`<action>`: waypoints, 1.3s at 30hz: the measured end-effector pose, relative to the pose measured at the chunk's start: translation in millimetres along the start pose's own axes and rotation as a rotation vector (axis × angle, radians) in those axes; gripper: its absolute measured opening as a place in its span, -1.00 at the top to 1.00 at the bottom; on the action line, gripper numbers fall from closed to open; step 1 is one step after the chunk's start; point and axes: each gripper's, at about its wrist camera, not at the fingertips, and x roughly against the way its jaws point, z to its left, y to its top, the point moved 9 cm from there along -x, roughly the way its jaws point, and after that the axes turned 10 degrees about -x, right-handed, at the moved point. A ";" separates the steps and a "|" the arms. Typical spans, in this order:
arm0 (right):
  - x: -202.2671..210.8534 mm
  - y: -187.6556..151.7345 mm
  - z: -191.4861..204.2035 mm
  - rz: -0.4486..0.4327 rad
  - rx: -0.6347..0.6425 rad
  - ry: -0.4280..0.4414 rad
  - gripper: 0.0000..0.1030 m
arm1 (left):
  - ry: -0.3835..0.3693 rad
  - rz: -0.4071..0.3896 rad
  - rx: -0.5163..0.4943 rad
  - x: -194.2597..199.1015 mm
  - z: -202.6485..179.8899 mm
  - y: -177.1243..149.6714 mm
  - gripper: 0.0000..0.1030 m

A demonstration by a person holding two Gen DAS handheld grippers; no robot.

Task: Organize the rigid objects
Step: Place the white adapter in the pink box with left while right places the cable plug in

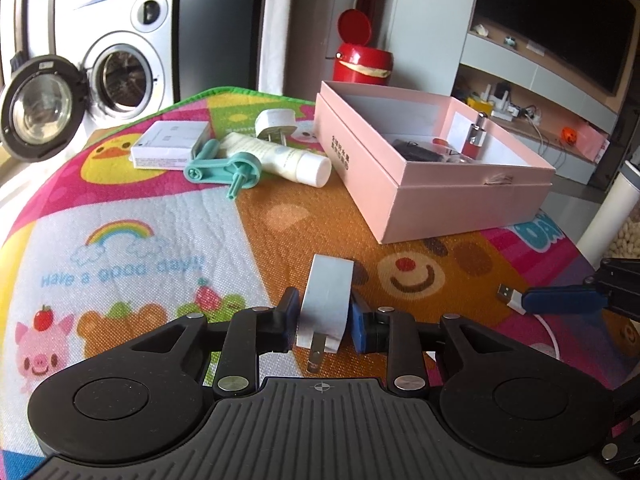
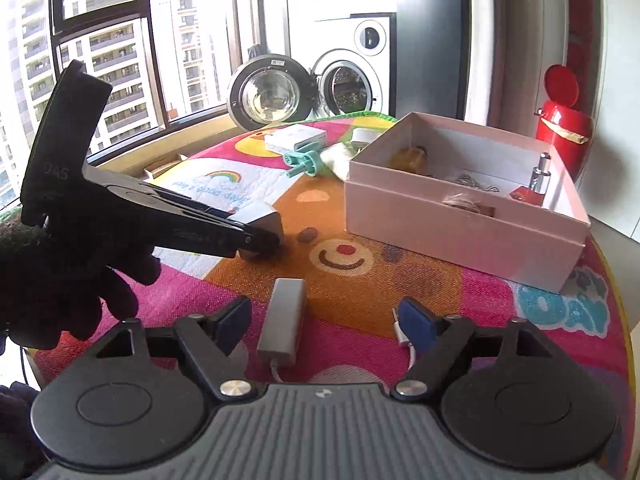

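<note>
My left gripper (image 1: 325,314) is shut on a white plug charger (image 1: 326,300), held just above the colourful mat; it also shows in the right wrist view (image 2: 266,216). My right gripper (image 2: 326,320) is open, its fingers on either side of a grey USB adapter (image 2: 282,320) lying on the mat with a white cable. The pink open box (image 1: 400,168) sits at the right, holding a small red bottle (image 1: 474,140) and dark items. At the far side lie a white box (image 1: 170,146), a teal tool (image 1: 224,168), a cream tube (image 1: 280,158) and another white plug (image 1: 276,124).
The playmat (image 1: 160,240) covers a round table whose edge falls off at left and right. A red bin (image 1: 360,60) and an open washing machine (image 1: 116,76) stand beyond it. A USB plug (image 1: 510,296) on a white cable lies by my right gripper's finger.
</note>
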 end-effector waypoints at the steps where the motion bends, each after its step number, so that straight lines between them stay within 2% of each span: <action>1: -6.5 -1.6 4.1 0.025 0.006 0.005 -0.11 | -0.001 -0.010 -0.010 -0.4 -0.2 -0.5 0.42; 3: -15.5 -3.8 7.6 0.052 0.016 -0.007 0.18 | 0.000 -0.027 -0.029 0.2 -1.5 -2.6 0.42; 4: -17.0 -4.9 9.7 0.042 0.027 -0.018 0.21 | 0.004 -0.031 -0.051 1.2 -3.1 -4.4 0.42; 6: -15.9 -6.2 12.9 0.047 0.049 -0.020 0.43 | 0.017 -0.026 -0.094 3.3 -6.4 -6.4 0.41; 8: -12.1 -9.4 13.5 0.054 0.073 -0.031 0.59 | 0.024 -0.030 -0.058 5.6 -4.7 -6.6 0.53; 11: -4.8 -13.8 10.5 0.062 0.078 -0.039 0.60 | 0.018 -0.062 -0.017 8.3 -4.0 -7.0 0.53; 14: 5.6 -15.7 3.0 0.067 0.064 -0.049 0.60 | 0.029 -0.104 -0.050 16.1 -8.5 -5.7 0.53; 17: 24.0 -9.7 -4.6 0.047 0.054 -0.057 0.60 | -0.015 -0.128 -0.085 30.3 -20.2 0.6 0.53; 19: 45.6 8.5 -9.8 -0.005 0.039 -0.063 0.60 | -0.043 -0.158 -0.100 44.4 -27.4 11.8 0.53; 21: 76.2 43.1 -12.1 -0.104 0.010 -0.045 0.60 | -0.067 -0.225 -0.118 64.6 -34.2 36.1 0.53; 24: 127.0 106.0 -14.6 -0.298 -0.012 -0.043 0.61 | -0.051 -0.365 -0.181 98.4 -42.9 86.4 0.53; 26: 153.3 141.8 -18.8 -0.395 -0.034 -0.040 0.61 | -0.043 -0.450 -0.204 117.5 -46.2 120.0 0.53; 29: 174.5 184.5 -27.6 -0.480 -0.056 -0.033 0.61 | -0.043 -0.520 -0.221 129.8 -49.3 159.5 0.53; 31: 175.6 208.2 -37.1 -0.503 -0.080 -0.040 0.61 | -0.050 -0.538 -0.211 125.4 -49.8 185.2 0.53; 34: 159.6 233.9 -55.4 -0.482 -0.129 -0.031 0.61 | -0.095 -0.514 -0.156 101.9 -48.8 214.1 0.53; 39: 106.7 243.7 -84.2 -0.408 -0.189 -0.078 0.60 | -0.128 -0.418 -0.092 44.0 -44.7 221.1 0.53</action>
